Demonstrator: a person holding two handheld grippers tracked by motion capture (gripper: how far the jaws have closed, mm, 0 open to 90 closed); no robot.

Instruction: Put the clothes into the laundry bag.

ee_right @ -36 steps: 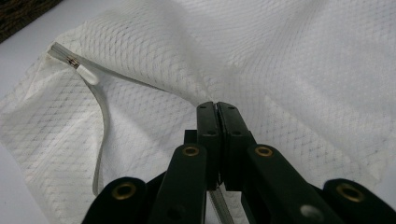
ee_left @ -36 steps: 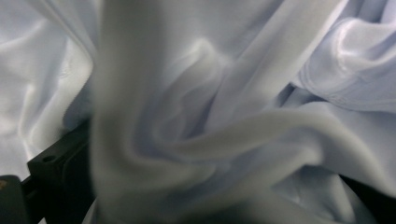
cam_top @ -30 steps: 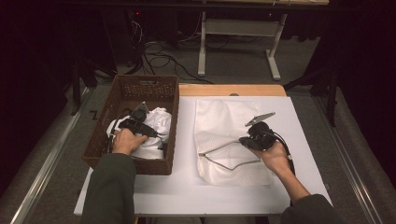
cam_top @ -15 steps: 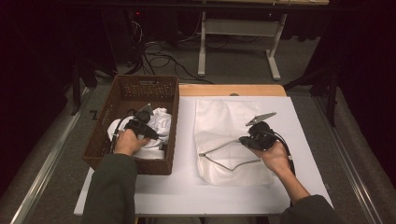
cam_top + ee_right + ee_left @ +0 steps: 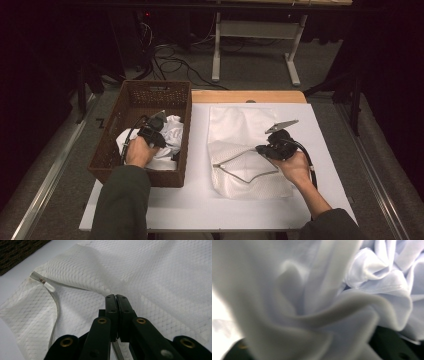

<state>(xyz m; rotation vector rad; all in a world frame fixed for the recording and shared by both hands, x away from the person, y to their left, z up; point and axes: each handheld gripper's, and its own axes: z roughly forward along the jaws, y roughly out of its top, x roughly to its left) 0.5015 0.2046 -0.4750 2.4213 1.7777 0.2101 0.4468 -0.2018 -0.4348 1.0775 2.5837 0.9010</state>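
Note:
A crumpled white cloth (image 5: pixel 172 134) lies in a brown wicker basket (image 5: pixel 150 86) at the table's left. My left gripper (image 5: pixel 159 136) is pushed down into the cloth. Its jaws have just been closing, and folds of the cloth (image 5: pixel 324 302) bunch between them, right up against that gripper's camera. A white mesh zip bag (image 5: pixel 240 125) lies flat on the table to the right. My right gripper (image 5: pixel 258 149) is shut on the bag's open zipper edge and lifts it a little. Close up, the right gripper (image 5: pixel 116 298) pinches the mesh (image 5: pixel 162 277), with the zipper pull (image 5: pixel 47 285) to the left.
The white table top (image 5: pixel 200 205) has bare room in front of the bag and the basket. A wooden strip (image 5: pixel 247 96) runs along its far edge. Cables and a white frame's legs (image 5: pixel 216 55) stand on the floor behind. A corner of the basket (image 5: pixel 15 252) shows close up.
My left gripper has shifted slightly on the cloth inside the basket. The right hand and the mesh bag have kept still.

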